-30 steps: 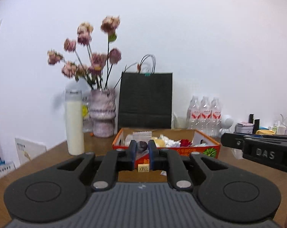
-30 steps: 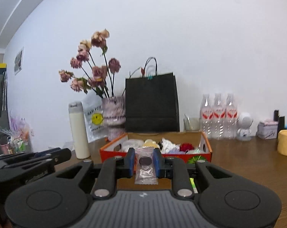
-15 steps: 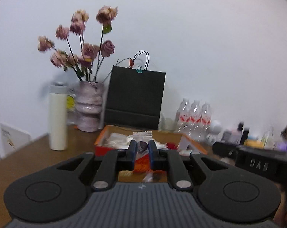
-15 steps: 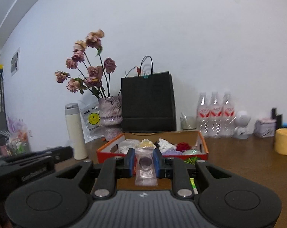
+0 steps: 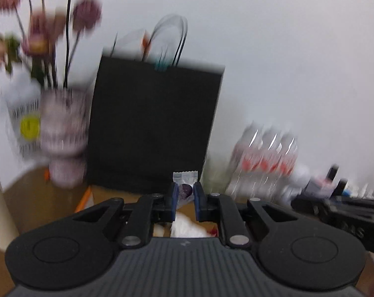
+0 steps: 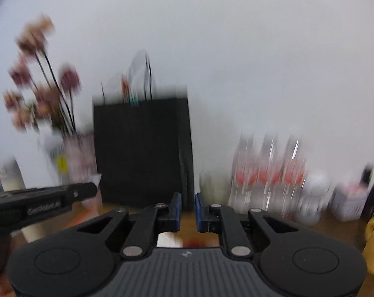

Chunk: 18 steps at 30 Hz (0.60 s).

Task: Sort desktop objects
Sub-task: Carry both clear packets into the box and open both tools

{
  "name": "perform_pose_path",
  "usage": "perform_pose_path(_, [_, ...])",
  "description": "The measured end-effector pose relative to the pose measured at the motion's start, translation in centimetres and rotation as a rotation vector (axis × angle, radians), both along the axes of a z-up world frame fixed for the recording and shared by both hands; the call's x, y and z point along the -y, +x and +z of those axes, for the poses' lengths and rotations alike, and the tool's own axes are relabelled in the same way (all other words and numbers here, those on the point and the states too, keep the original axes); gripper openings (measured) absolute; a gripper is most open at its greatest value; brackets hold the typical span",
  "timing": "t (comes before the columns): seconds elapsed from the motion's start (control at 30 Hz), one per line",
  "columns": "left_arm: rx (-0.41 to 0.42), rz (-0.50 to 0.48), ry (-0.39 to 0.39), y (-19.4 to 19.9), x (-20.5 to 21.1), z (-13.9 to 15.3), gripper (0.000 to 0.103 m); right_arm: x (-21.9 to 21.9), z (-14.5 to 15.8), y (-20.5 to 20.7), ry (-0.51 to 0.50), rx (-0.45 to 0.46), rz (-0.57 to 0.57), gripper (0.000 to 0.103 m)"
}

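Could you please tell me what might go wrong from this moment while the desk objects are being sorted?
1. The left gripper pinches the small clear packet only at its lower part, and the blur suggests fast motion, so it could slip out.
2. The black paper bag and flower vase stand close ahead; a swing might topple them.
3. The right gripper is close beside the left; they might collide.

Empty right claw [image 6: 187,209], black bag [image 6: 142,151] behind, bottles [image 6: 268,175]
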<state>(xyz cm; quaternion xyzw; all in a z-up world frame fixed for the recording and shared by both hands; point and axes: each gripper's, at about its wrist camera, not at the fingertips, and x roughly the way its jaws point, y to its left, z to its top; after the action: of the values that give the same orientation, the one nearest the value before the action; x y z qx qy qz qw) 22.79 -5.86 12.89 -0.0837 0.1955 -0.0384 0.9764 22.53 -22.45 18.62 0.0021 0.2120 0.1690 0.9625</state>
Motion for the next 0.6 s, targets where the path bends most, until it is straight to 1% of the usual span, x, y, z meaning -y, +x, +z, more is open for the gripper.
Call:
perform_pose_path(0.03, [-0.005, -0.021, -0.018, -0.4, -0.6, -0.7, 0.014, 0.3, -0.9, 0.7, 0.007, -0.095, 0.02, 0.014])
perform_pose_path(0.07, [-0.007, -0.034, -0.028, -1.5, -1.5, -1.4, 0.014, 0.7, -1.9, 0.2, 0.029, -0.143, 0.056, 0.015])
perform_pose_path(0.17, [0.024, -0.017, -0.055, -5.0, -3.8, -3.3, 0.014, 0.6, -5.8, -3.5, 0.018, -0.217, 0.18, 0.015])
perform_pose_path(0.2, [0.027, -0.002, -0.06, -6.0, -4.3, -4.0, 0.014, 0.1, -7.5, -4.5, 0.003, -0.25, 0.204, 0.015])
perform_pose_path(0.27, [0.01, 0.034, -0.062, -7.4, -5.0, -5.4, 0.014, -1.3, -11.0, -5.5, -0.01, -0.312, 0.205, 0.015])
perform_pose_path(0.33, [-0.007, 0.028, -0.056, -8.0, -5.1, -5.8, 0.014, -2.4, -13.2, -5.6, -0.034, -0.333, 0.185, 0.015])
perform_pose_path(0.4, [0.008, 0.028, -0.014, -8.9, -4.9, -5.6, 0.014, -3.2, -14.5, -5.6, -0.079, -0.331, 0.131, 0.016])
perform_pose_path(0.47, [0.034, 0.025, 0.033, -9.3, -4.7, -5.2, 0.014, -3.4, -14.9, -5.9, -0.117, -0.291, 0.087, 0.017])
perform_pose_path(0.5, [0.039, 0.03, 0.039, -9.4, -4.7, -5.2, 0.014, -3.5, -14.9, -5.6, -0.118, -0.296, 0.081, 0.019])
perform_pose_path(0.53, [0.038, 0.027, 0.035, -9.4, -4.8, -5.2, 0.014, -3.5, -14.9, -5.7, -0.113, -0.288, 0.073, 0.024])
perform_pose_path(0.6, [0.038, 0.019, 0.02, -9.6, -5.0, -5.3, 0.014, -3.8, -14.8, -6.2, -0.13, -0.259, 0.071, 0.027])
